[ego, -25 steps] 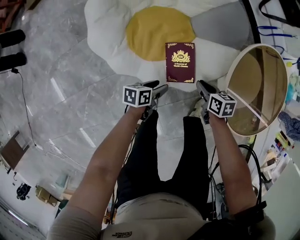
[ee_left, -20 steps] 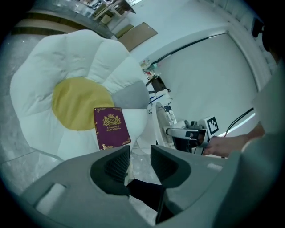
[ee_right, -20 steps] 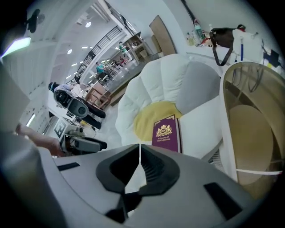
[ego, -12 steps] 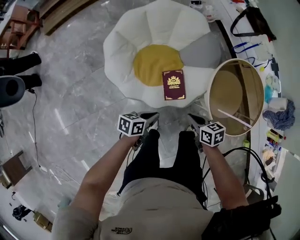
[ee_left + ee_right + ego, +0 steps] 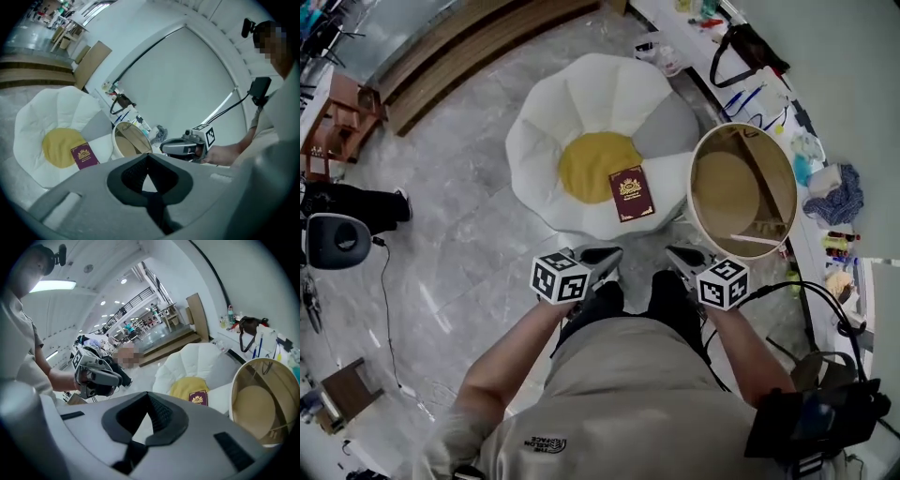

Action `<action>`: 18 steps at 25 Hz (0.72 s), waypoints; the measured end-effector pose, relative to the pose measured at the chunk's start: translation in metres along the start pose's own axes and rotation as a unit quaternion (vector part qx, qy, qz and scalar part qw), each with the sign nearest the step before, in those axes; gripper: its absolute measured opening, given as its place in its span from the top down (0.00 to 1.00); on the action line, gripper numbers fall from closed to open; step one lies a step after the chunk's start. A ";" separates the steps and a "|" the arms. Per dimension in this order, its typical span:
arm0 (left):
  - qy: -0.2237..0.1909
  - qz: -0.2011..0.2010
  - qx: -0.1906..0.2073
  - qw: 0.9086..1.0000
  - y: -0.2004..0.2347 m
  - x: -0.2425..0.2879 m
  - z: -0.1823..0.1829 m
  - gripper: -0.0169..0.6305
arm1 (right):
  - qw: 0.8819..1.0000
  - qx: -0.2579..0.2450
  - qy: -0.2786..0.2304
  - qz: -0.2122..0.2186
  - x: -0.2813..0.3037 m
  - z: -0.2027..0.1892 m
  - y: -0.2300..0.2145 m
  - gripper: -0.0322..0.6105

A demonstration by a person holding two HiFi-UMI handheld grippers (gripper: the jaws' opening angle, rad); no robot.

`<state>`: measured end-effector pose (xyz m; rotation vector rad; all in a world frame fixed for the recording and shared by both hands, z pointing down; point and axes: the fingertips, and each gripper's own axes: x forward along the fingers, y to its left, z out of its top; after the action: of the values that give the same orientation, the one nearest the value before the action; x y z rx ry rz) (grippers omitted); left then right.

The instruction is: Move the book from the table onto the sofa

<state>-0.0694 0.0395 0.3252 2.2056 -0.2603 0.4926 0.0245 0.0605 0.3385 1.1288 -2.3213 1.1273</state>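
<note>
Grey marble floor (image 5: 459, 216): the book (image 5: 631, 193) lies flat on the flower sofa (image 5: 581, 103), beside the round bench (image 5: 727, 187). The left tongs (image 5: 602, 253) and right tongs (image 5: 680, 255) are closed on nothing and held clear, so the job looks done.

Beige short-sleeved shirt (image 5: 628, 403) with a small dark print; black trousers (image 5: 609, 302); grey left gripper (image 5: 602, 253) and right gripper (image 5: 677, 253), each bearing a white cube (image 5: 560, 277) of black square markers; black-lined jaws.

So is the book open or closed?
Closed. The book lies flat on the sofa, its dark red front cover with the gold crest facing up.
</note>
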 end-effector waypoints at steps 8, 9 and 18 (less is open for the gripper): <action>-0.010 -0.021 0.066 0.998 -0.071 -0.022 0.020 0.96 | 0.999 -0.031 -0.040 -0.011 -0.054 0.013 0.042 0.93; -0.009 -0.022 0.071 0.997 -0.077 -0.023 0.020 0.96 | 0.999 -0.030 -0.043 -0.011 -0.059 0.013 0.046 0.93; 0.002 -0.023 0.112 0.993 -0.110 -0.025 0.015 0.96 | 0.996 -0.047 -0.074 -0.008 -0.092 0.030 0.066 0.93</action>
<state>-0.0502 0.0970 0.2289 2.4226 -0.1575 0.5217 0.0333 0.1093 0.2325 1.2325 -2.4434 0.9456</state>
